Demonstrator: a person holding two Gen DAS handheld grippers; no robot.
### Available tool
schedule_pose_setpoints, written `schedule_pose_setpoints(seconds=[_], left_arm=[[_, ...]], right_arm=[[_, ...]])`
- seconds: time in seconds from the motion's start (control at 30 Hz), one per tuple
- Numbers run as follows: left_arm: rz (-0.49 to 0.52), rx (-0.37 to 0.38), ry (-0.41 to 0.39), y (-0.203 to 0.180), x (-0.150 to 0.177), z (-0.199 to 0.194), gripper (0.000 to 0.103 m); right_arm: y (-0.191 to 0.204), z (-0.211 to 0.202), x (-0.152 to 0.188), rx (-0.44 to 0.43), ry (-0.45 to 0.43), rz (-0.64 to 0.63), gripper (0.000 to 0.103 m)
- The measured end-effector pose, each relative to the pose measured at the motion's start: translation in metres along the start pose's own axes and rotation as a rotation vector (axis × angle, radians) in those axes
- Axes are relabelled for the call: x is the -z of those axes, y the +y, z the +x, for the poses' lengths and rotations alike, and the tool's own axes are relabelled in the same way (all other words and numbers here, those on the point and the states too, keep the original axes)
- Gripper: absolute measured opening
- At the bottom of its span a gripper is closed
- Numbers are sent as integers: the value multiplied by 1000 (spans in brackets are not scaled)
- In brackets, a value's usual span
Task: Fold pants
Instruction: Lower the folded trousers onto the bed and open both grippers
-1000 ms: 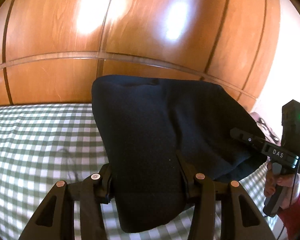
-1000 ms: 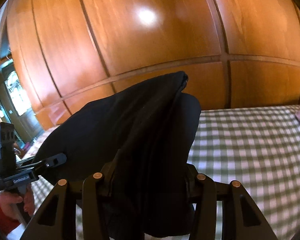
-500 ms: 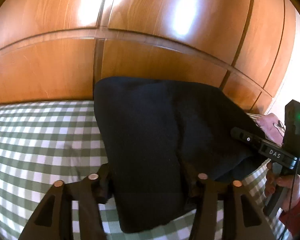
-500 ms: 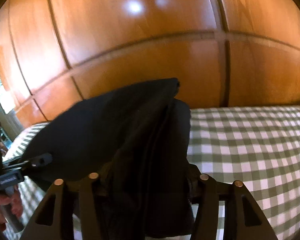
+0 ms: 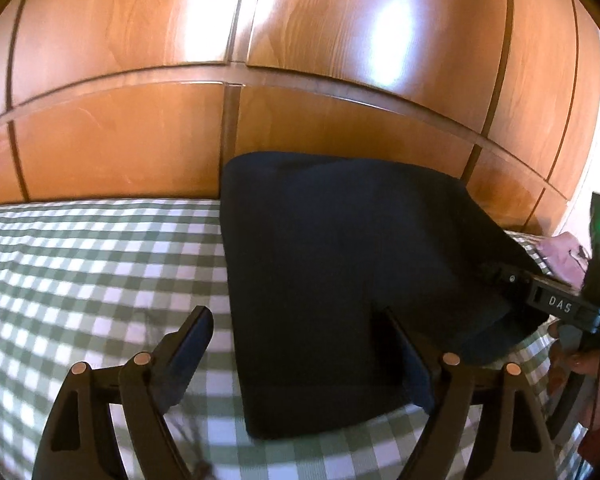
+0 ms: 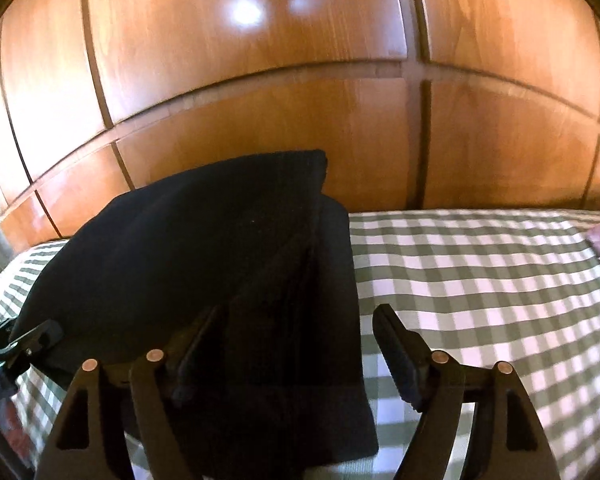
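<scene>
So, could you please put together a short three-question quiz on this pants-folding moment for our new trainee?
1. True or false: the left gripper clamps the dark pants.
2. What do the pants lie on? A) bare wooden floor B) green-and-white checked cloth C) a metal tray
3. In the right wrist view, which finger of the right gripper has the pants against it, and which stands clear over the cloth?

Key
1. False: its jaws have just been opening and stand wide, one finger clear of the fabric.
2. B
3. The picture-left finger is against the fabric; the picture-right finger stands clear.
</scene>
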State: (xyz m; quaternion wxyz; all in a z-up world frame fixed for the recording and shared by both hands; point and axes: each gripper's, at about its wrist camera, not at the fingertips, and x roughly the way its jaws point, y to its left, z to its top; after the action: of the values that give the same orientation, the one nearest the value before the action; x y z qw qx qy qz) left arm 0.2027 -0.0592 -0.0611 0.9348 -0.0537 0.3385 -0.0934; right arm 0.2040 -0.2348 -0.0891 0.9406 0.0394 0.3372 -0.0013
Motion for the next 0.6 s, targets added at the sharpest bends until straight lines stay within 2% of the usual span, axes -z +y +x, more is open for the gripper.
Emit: schedule_pose_setpoints(seconds=[0.13,0.2,0.3,0.43,0.6], left_arm=[[-26,-3,6,-1,16,-17,87],[-32,11,50,-3,24,-19,87],[-4,-14,116,-11,37,-20,84],[2,-16,105,-18,47,-36,84],[1,-59,122,-26,62,-50,84]], right_arm=[[7,-16,11,-1,2,21,77],[8,-24,16,-2,3,49,77],[9,-36,25,6,11,85,77],[16,-49,43,8,45,87,77],[26,-68,70,20,76,87,77]])
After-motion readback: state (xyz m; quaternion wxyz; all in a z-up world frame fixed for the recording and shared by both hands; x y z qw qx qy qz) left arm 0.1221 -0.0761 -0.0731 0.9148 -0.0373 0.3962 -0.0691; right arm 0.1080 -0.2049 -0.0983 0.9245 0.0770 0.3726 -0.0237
